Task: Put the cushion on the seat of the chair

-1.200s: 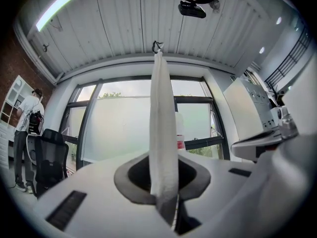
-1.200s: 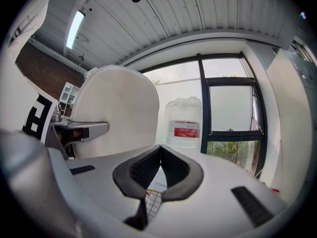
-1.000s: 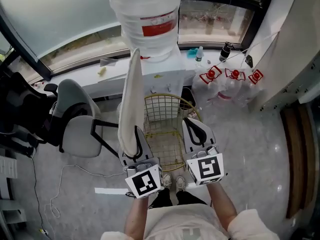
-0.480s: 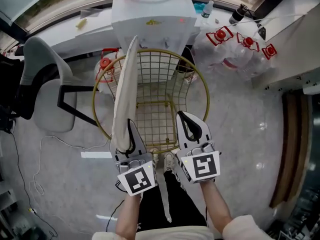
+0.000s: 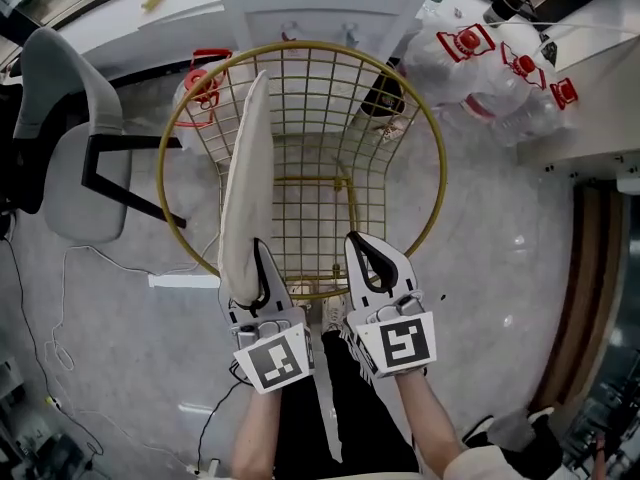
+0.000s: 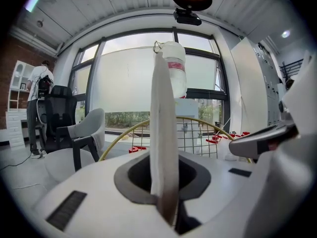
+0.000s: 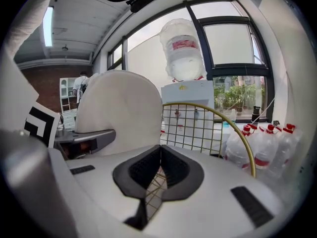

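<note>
Left claw [image 5: 259, 266] pinches cushion [image 5: 245, 183] at bottom edge, frame centre-left; I judge it soft, light, prob. floppy; my right claw [image 5: 367, 253] closed, empty.

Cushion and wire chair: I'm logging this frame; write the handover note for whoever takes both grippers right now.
Grippers: the left gripper is shut on the near edge of the cream cushion. The right gripper is shut and empty beside it.
Things: the cushion stands on edge over the left part of the gold wire chair.
Done: cushion gripped and at the chair.
Left: lay it flat on the wire seat, then release.
</note>
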`<state>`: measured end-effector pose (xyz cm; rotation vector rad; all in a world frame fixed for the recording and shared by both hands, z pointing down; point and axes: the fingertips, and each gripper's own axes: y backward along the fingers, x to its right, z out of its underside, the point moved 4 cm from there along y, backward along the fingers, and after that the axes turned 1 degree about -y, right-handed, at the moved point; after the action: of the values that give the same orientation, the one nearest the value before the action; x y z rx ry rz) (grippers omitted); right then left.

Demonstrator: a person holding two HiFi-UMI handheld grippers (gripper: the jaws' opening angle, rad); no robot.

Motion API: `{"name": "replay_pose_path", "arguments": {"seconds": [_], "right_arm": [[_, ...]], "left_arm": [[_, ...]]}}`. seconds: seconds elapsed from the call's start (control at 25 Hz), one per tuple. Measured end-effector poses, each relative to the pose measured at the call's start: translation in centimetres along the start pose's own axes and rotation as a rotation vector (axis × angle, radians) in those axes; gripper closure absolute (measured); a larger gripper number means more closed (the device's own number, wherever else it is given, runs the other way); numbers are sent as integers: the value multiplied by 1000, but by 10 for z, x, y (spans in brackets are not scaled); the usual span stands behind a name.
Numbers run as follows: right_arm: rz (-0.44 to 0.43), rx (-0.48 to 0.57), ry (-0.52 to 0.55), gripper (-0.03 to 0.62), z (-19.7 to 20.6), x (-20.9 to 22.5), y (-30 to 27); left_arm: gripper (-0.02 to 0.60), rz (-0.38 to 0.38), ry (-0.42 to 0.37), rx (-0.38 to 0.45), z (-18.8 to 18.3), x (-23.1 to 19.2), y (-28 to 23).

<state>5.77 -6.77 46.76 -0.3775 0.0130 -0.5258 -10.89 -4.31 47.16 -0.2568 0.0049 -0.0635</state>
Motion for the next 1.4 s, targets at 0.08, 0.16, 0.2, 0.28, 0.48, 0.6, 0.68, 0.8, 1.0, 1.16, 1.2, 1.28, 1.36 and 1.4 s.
{"name": "replay_pose_path", "arguments": {"seconds": [0.08,0.16,0.2,0.28,0.48,0.6,0.68,0.8,1.0,1.16,1.2,1.28,1.36,1.4], "right_arm": [[3,-1,-8,577,6,1,-2],[7,-1,-28,577,8,2,-2],[6,2,-44,577,9,3,-2],[-4,14,-79,577,7,3,-1],[-26,12,-165,577,3,2,10],[-26,-1,-196,577,6,-1,21],[-21,-9,-203,577,10,-3,27],[-20,-25,-218,577,18,-5,30],[-29,-41,-218,577,25,-6,32],[-27,-39,-213,577,29,-4,26],[-24,-38,-216,577,29,-4,25],[-21,-36,-224,577,31,-4,24],[-21,-37,-231,577,32,-5,23],[-23,-37,-232,577,32,-6,23]], "left_arm": [[529,-9,1,1,5,-1,0],[529,-3,44,6,4,-2,0],[529,7,98,8,2,-4,0],[529,38,268,6,2,-7,0],[529,165,814,-60,21,-7,-6],[529,201,1120,-57,42,-2,-7],[529,201,1311,-44,57,2,-8],[529,224,1522,-30,76,7,-13],[529,261,1764,-75,111,22,-15],[529,262,1758,-56,118,23,-15],[529,260,1758,-47,119,23,-14],[529,246,1768,-29,123,23,-11],[529,242,1759,-21,129,23,-6],[529,243,1750,-19,132,23,-4]]}}
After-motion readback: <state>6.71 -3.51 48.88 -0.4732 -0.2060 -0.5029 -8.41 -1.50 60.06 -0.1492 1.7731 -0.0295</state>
